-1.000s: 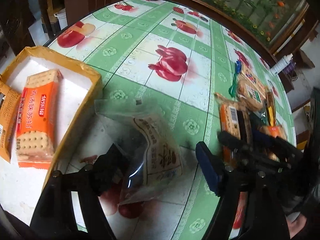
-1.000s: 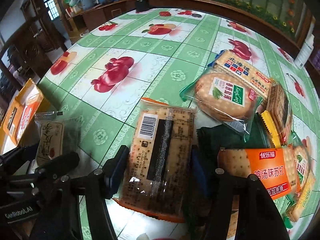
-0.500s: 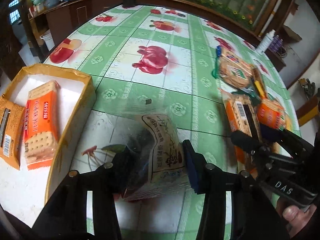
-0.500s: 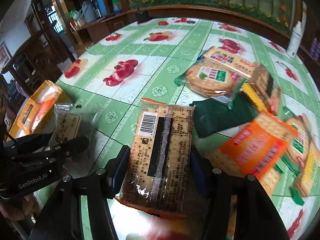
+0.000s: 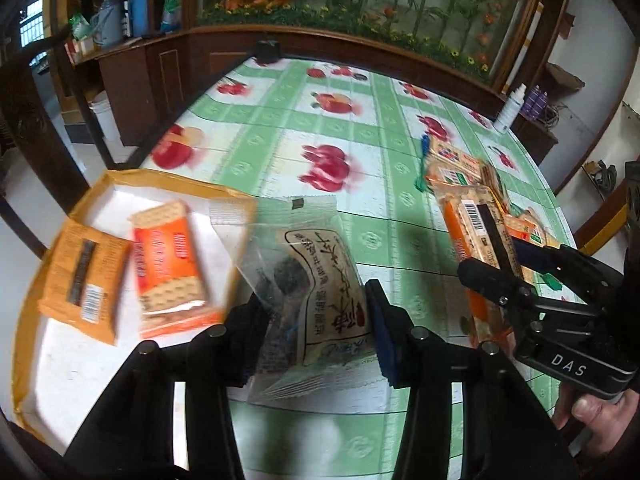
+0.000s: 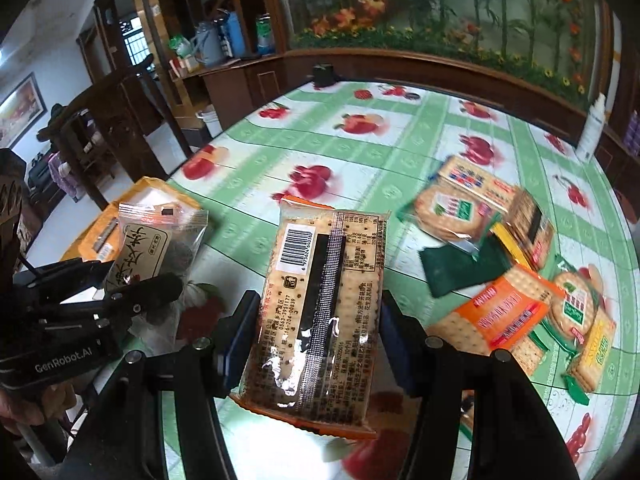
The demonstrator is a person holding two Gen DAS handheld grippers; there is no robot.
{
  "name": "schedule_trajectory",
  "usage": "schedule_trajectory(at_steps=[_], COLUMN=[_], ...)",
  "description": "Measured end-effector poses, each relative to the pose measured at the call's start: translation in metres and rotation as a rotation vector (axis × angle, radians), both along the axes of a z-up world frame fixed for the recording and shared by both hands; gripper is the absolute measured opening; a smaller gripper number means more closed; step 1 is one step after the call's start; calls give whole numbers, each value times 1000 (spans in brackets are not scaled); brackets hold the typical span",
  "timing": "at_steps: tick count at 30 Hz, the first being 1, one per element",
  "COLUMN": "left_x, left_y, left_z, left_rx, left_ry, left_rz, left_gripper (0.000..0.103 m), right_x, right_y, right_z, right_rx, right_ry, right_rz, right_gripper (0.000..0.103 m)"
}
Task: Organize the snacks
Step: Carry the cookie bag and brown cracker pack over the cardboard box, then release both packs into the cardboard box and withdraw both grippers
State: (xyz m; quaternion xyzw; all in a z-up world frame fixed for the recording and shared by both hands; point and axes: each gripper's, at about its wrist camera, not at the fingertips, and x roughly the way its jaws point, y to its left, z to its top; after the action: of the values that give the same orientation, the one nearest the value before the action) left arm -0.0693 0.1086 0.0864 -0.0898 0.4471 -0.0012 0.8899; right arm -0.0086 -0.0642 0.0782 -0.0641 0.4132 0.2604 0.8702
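My left gripper [image 5: 316, 332] is shut on a clear snack bag with dark pieces and a cream label [image 5: 312, 280], held above the table beside the yellow cardboard box [image 5: 160, 178]. The box holds an orange cracker pack [image 5: 168, 268] and a tan barcode pack [image 5: 82, 276]. My right gripper [image 6: 316, 344] is shut on a cracker pack with a barcode and orange edge [image 6: 324, 292], lifted above the table. That pack also shows in the left wrist view [image 5: 480, 248], and the clear bag shows in the right wrist view [image 6: 152, 248].
A heap of cracker and biscuit packs [image 6: 500, 240] lies on the right of the green fruit-print tablecloth [image 6: 360, 152]. A white bottle [image 6: 592, 128] stands at the far right edge. A small black object [image 6: 324, 74] sits at the far edge.
Both grippers have risen off the table with their packs. The left gripper closed on the clear bag and lifted it toward the box.
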Motion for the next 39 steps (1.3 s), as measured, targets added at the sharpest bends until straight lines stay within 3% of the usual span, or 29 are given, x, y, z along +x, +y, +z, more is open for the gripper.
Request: schedule_trajectory(at_steps=[19, 39], left_x=[-35, -49], left_y=[98, 155], left_z=[6, -18], left_rx=[28, 31], left_ry=[-25, 20], left_rz=[125, 194], left_gripper=[49, 49], right_x=[-19, -22], right_y=[100, 188], right_z=[24, 12], right_rx=[-61, -145], right_ry=[-70, -70], right_rz=[163, 290], right_gripper=[58, 58])
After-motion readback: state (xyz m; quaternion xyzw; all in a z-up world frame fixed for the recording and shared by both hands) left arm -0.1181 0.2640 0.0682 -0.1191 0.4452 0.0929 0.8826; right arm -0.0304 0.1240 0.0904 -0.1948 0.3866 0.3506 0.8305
